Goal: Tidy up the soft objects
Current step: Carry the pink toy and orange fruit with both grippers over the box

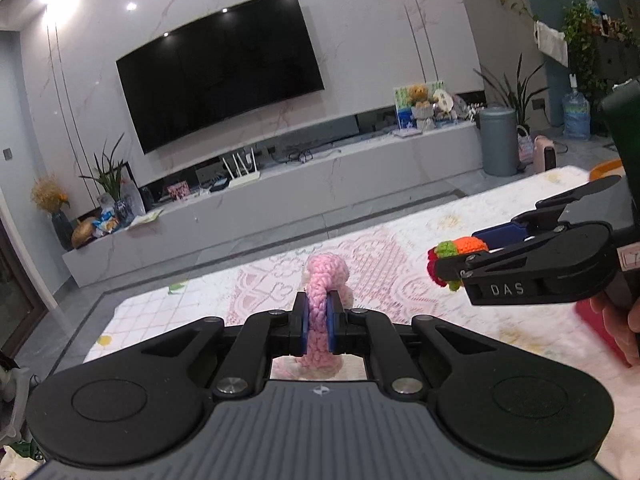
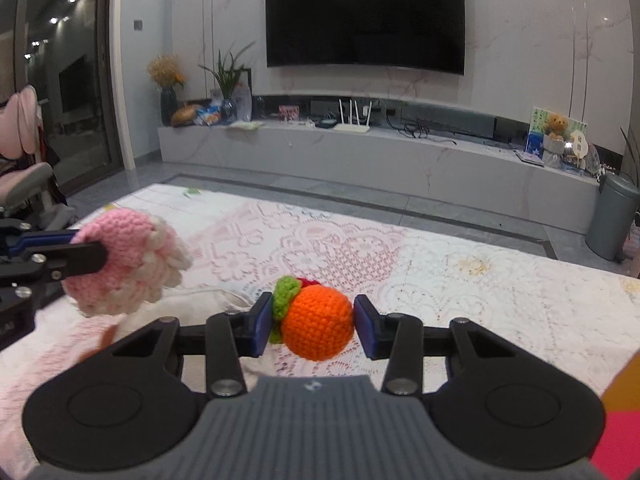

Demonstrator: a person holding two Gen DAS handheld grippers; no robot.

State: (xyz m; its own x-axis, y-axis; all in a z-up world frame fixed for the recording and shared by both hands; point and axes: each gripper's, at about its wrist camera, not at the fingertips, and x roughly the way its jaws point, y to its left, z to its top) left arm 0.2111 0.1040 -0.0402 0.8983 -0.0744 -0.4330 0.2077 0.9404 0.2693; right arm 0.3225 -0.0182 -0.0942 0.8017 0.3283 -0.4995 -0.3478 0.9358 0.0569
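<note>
Left gripper jaws pinched tight on pink crochet toy, right gripper jaws half-wide — clamping orange crochet ball between them

Both grippers' fingers apparently clamped

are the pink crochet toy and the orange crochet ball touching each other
Apart. The right wrist view shows the pink crochet toy in the left gripper well to the left of the orange crochet ball, with patterned tablecloth visible between them.
</note>
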